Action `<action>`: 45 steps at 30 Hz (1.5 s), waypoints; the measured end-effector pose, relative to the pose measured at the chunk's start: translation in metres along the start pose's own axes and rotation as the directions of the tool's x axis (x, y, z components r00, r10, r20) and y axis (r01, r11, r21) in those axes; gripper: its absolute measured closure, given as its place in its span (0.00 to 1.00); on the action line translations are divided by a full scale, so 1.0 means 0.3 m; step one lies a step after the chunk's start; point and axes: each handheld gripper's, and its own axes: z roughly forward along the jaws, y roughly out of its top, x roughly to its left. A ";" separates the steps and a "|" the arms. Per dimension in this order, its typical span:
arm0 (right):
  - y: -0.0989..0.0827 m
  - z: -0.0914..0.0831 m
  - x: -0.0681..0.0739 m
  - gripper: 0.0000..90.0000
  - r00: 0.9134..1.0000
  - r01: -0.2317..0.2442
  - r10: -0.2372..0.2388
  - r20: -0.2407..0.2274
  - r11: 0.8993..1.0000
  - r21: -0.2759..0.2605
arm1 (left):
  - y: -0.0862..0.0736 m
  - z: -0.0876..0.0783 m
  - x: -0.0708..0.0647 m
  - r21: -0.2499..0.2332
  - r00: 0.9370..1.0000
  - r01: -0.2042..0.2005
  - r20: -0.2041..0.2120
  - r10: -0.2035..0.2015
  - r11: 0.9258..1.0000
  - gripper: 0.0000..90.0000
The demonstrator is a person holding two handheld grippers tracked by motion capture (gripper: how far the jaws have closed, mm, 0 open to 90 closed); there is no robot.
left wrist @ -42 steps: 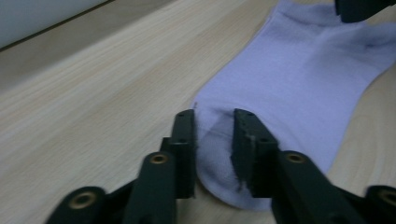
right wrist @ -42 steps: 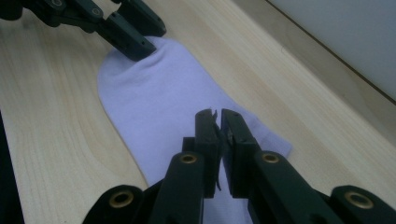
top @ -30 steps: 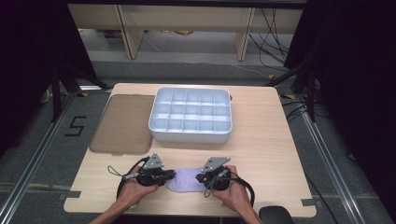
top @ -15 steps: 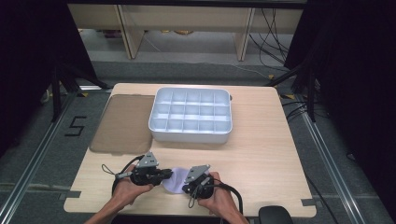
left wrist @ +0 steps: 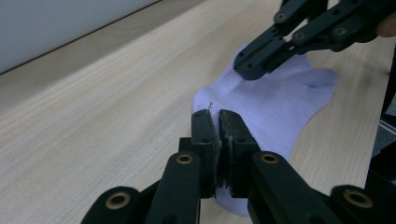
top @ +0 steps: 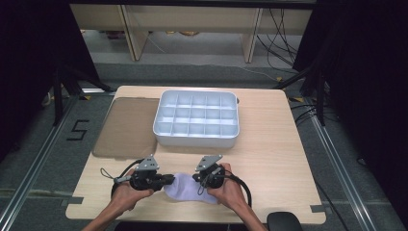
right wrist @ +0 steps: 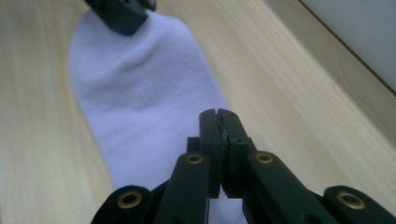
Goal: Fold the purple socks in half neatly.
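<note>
- Both hands have shifted right since 0.5 s ago; sock moved with them, now flatter.
- Left gripper and right gripper: fingers clamped on opposite sock ends.
- Sock: pale lilac knit, soft, on the matte wood tabletop in front of the tray.
- Tray: white plastic grid; smoky translucent lid left of it.

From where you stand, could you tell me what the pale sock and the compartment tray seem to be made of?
The sock looks like soft knit fabric, matte pale lilac: it drapes and creases on the table. The tray looks like moulded plastic, smooth white with a slight sheen and thin uniform dividers, though the exact material stays uncertain.
</note>
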 end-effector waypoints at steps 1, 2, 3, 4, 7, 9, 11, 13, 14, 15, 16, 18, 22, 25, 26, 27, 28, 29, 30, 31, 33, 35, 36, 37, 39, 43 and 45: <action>0.004 0.011 -0.001 1.00 1.000 -0.005 0.005 -0.002 1.000 -0.003 | 0.001 -0.001 0.001 -0.001 1.000 0.000 -0.001 0.000 1.000 0.94; 0.004 0.011 -0.001 1.00 1.000 -0.005 0.005 -0.002 1.000 -0.003 | 0.001 -0.001 0.001 -0.001 1.000 0.000 -0.001 0.000 1.000 0.94; 0.018 0.044 -0.006 1.00 0.999 0.032 -0.032 0.008 0.999 0.021 | 0.006 -0.007 0.002 0.000 1.000 -0.006 0.001 0.006 1.000 0.94; 0.021 0.053 -0.008 1.00 0.999 0.042 -0.042 0.011 0.998 0.037 | 0.007 -0.010 0.002 -0.002 1.000 -0.002 0.004 0.002 1.000 0.94; 0.027 0.075 -0.008 1.00 0.998 0.058 -0.058 0.002 0.998 0.031 | 0.012 -0.022 0.007 -0.011 1.000 0.007 0.018 -0.007 1.000 0.94; 0.033 0.063 0.001 1.00 0.999 0.038 -0.038 -0.005 0.999 0.033 | 0.014 -0.026 0.012 -0.013 1.000 -0.002 0.019 0.002 1.000 0.94; 0.037 0.045 0.002 1.00 1.000 0.026 -0.026 -0.008 0.999 0.021 | 0.014 -0.033 0.019 -0.015 1.000 0.012 0.018 -0.011 1.000 0.94; 0.041 0.019 -0.001 1.00 1.000 0.027 -0.027 -0.005 1.000 -0.008 | 0.014 -0.042 0.022 -0.006 1.000 0.007 0.011 -0.007 1.000 0.94; 0.039 0.003 -0.007 1.00 0.999 0.042 -0.042 0.003 0.999 -0.020 | 0.014 -0.042 0.022 -0.006 1.000 0.007 0.011 -0.007 1.000 0.94; 0.031 -0.014 -0.009 1.00 1.000 0.025 -0.025 0.018 0.999 -0.027 | 0.014 -0.045 0.024 -0.008 1.000 0.001 0.013 -0.001 1.000 0.94; 0.022 -0.030 -0.012 1.00 1.000 0.018 -0.018 0.021 0.999 -0.029 | 0.014 -0.053 0.025 -0.007 1.000 0.010 0.015 -0.010 1.000 0.94; 0.007 -0.045 -0.016 1.00 1.000 0.011 -0.010 0.025 0.999 -0.030 | 0.015 -0.057 0.027 0.000 1.000 0.001 0.011 -0.001 1.000 0.94; -0.051 -0.085 -0.017 1.00 0.999 -0.034 0.034 0.015 0.999 -0.004 | 0.016 -0.068 0.038 0.016 1.000 0.005 0.004 -0.005 1.000 0.94; -0.074 -0.080 -0.027 1.00 1.000 -0.026 0.026 0.016 0.999 0.029 | 0.024 -0.064 0.027 0.017 1.000 0.017 0.010 -0.017 1.000 0.94; -0.077 -0.073 -0.024 1.00 0.999 -0.047 0.047 0.013 0.999 0.027 | 0.030 -0.062 0.021 0.014 1.000 0.015 0.010 -0.015 1.000 0.94; -0.079 -0.063 -0.031 1.00 1.000 -0.016 0.015 0.012 0.999 0.036 | 0.034 -0.060 0.018 0.011 1.000 0.013 0.013 -0.013 1.000 0.94; -0.082 -0.056 -0.031 1.00 1.000 -0.024 0.024 0.014 0.999 0.039 | 0.040 -0.055 0.013 0.007 0.999 0.020 0.026 -0.020 1.000 0.94; -0.081 -0.052 -0.034 1.00 1.000 -0.028 0.028 0.005 0.998 0.052 | 0.044 -0.051 0.009 0.007 0.999 0.027 0.031 -0.027 1.000 0.93; -0.081 -0.052 -0.034 1.00 1.000 -0.028 0.028 0.005 0.998 0.052 | 0.044 -0.051 0.009 0.007 0.999 0.027 0.031 -0.027 1.000 0.94; -0.080 -0.050 -0.034 1.00 0.999 -0.048 0.048 0.006 0.997 0.052 | 0.052 -0.041 0.005 0.000 0.999 0.030 0.031 -0.030 1.000 0.94; -0.085 -0.049 -0.034 1.00 0.999 -0.050 0.049 0.007 0.998 0.044 | 0.072 -0.012 -0.006 0.004 0.998 0.034 0.052 -0.034 0.999 0.94; -0.085 -0.053 -0.038 1.00 0.999 -0.046 0.045 0.012 0.998 0.052 | 0.090 0.008 -0.020 0.002 0.997 0.041 0.065 -0.041 0.999 0.94; -0.084 -0.058 -0.030 1.00 0.995 -0.096 0.094 0.018 0.992 0.078 | 0.090 0.008 -0.020 0.002 0.997 0.041 0.065 -0.041 0.999 0.94; -0.085 -0.054 -0.037 1.00 0.997 -0.073 0.072 0.008 0.995 0.065 | 0.114 0.025 -0.032 0.002 0.997 0.015 0.073 -0.015 1.000 0.94; -0.088 -0.048 -0.042 1.00 0.998 -0.056 0.056 -0.002 0.998 0.040 | 0.133 0.046 -0.047 0.001 0.997 0.013 0.079 -0.013 1.000 0.94; -0.092 -0.051 -0.051 1.00 0.998 -0.057 0.057 -0.012 0.998 0.038 | 0.145 0.089 -0.055 0.026 0.996 0.015 0.083 -0.017 1.000 0.93; -0.093 -0.049 -0.048 1.00 0.997 -0.080 0.081 -0.015 0.996 0.027 | 0.144 0.098 -0.055 0.033 0.996 0.009 0.083 -0.011 0.999 0.93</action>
